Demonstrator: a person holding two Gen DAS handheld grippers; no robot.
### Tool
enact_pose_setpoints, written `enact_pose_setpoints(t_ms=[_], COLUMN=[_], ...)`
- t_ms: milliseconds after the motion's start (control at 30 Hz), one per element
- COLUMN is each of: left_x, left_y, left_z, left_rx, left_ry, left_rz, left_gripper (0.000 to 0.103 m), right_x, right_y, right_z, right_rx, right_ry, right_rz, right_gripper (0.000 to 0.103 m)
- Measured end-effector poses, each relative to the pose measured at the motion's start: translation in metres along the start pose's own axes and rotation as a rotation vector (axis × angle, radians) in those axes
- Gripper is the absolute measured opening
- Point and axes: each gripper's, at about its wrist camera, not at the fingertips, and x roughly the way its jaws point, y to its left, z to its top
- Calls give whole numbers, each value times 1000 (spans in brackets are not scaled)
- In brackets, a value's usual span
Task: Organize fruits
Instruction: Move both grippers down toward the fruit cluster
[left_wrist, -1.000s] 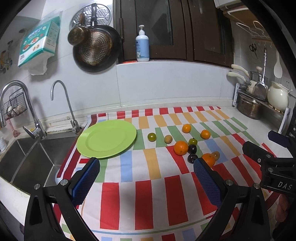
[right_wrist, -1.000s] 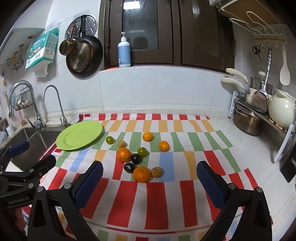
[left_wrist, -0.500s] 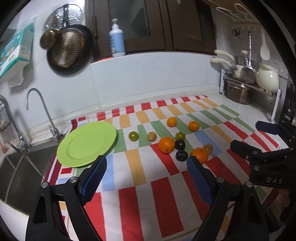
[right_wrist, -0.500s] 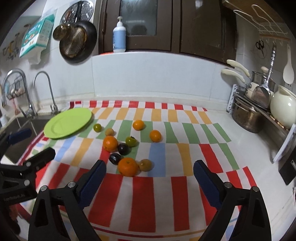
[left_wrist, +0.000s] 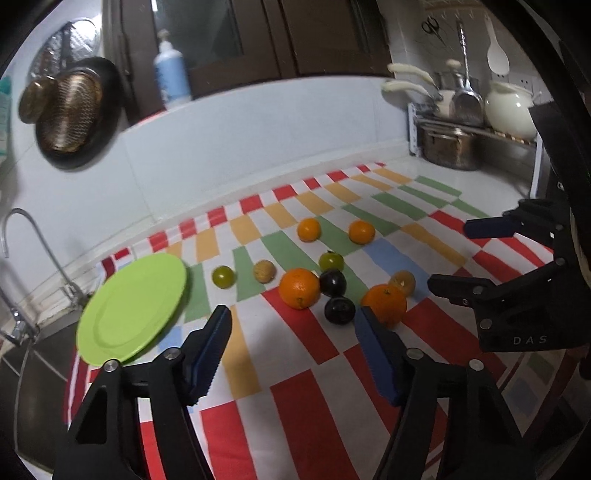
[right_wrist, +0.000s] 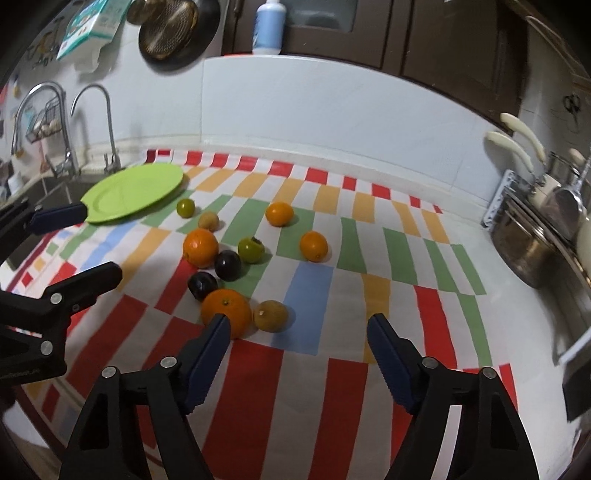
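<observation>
Both tools gape wide and hold nothing: the left tool (left_wrist: 291, 325) low in its frame, the right tool (right_wrist: 297, 332) low in its own. At centre left of the left view, a round lime-green plastic plate (left_wrist: 131, 314) lies bare on the striped cloth over the table (left_wrist: 306, 398). Right of it sit a small green fruit (left_wrist: 223, 277), a large orange (left_wrist: 299, 288), two dark plums (left_wrist: 332, 282) and a second large orange (left_wrist: 384, 304), touching the left tool's right fingertip.

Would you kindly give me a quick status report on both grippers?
Left gripper open, empty. Right gripper open, empty. Fruits on cloth; green plate bare. Nothing blocking.
</observation>
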Motion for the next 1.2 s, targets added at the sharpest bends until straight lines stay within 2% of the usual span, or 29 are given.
enact_pose_setpoints(t_ms=[233,333,567,933,1200], left_x=[25,35,51,66,72], left_y=[-4,-7,-16,-22,-19], left_z=[-2,-2,-4,0,5], left_rx=[76,113,199,265,248], left_ry=[35,51,73,98,115], left_rz=[-51,-84,-130,-186,-199], left_gripper=[59,53,45,39,34], right_x=[21,27,40,47,50], right_y=[6,8,8,10,10], right_z=[0,-1,-5,-3,2], right_rx=[-105,-149,-191,-222,-224], right_ry=[42,54,85,89,78], right_rz=[25,23,42,71,88], right_gripper=[66,63,56,49,43])
